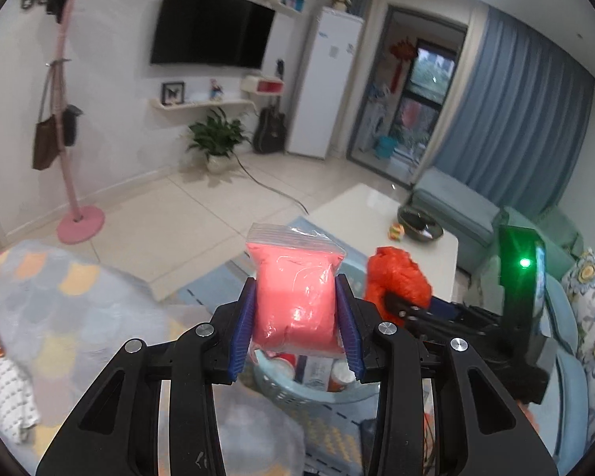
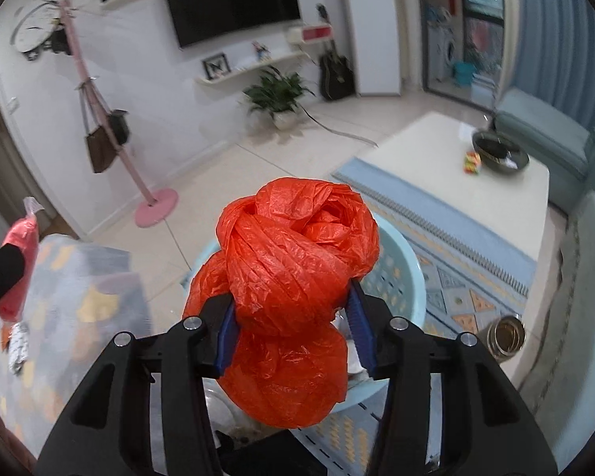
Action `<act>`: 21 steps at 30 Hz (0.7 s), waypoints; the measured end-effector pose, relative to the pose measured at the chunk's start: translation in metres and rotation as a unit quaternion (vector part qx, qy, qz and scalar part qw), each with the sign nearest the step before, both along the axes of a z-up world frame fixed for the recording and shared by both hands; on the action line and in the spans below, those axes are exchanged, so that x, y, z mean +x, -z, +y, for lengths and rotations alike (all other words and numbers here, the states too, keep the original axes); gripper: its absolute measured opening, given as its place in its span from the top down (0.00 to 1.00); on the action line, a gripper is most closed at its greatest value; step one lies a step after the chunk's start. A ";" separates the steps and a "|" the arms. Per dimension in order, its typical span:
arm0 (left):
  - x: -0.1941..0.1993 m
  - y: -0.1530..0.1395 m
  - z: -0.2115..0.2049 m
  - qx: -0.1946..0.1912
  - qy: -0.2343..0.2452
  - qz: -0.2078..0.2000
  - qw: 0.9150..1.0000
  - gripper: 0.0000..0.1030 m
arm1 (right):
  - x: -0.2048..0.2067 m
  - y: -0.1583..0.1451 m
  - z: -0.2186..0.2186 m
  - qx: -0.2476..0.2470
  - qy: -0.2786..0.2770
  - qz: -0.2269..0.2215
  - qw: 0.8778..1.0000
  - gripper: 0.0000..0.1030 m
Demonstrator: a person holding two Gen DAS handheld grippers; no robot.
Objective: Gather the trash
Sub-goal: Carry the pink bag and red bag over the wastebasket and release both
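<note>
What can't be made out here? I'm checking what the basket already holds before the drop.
- Basket contents: left wrist view, mostly hidden by the pink zip bag and left gripper.
- Same basket: right wrist view, covered by the orange plastic bag in the right gripper.

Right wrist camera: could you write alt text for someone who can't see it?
The right gripper clamps a knotted orange plastic bag above a light blue basket. Behind lie a living room floor and white coffee table.

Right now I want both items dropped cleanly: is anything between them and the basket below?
Nothing visible blocks either. The pink zip-seal plastic bag and the knotted orange plastic bag hang directly over the light-blue perforated plastic basket, which already holds some trash.
</note>
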State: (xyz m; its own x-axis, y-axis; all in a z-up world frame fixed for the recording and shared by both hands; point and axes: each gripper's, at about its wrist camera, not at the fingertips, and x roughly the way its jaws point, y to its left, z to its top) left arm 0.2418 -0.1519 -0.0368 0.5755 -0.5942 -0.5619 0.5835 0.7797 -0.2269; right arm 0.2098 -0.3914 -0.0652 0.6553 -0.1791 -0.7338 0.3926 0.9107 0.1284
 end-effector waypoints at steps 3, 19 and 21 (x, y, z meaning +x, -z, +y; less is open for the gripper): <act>0.008 0.010 -0.017 0.006 0.015 0.016 1.000 0.64 | 0.007 0.020 -0.013 0.011 0.014 0.024 1.000 0.53; 0.046 0.057 -0.071 0.050 0.040 0.076 0.995 0.44 | 0.008 0.051 -0.047 0.043 0.037 0.044 0.997 0.37; 0.048 0.059 -0.068 0.050 0.036 0.082 0.995 0.39 | 0.005 0.050 -0.046 0.042 0.034 0.042 0.998 0.37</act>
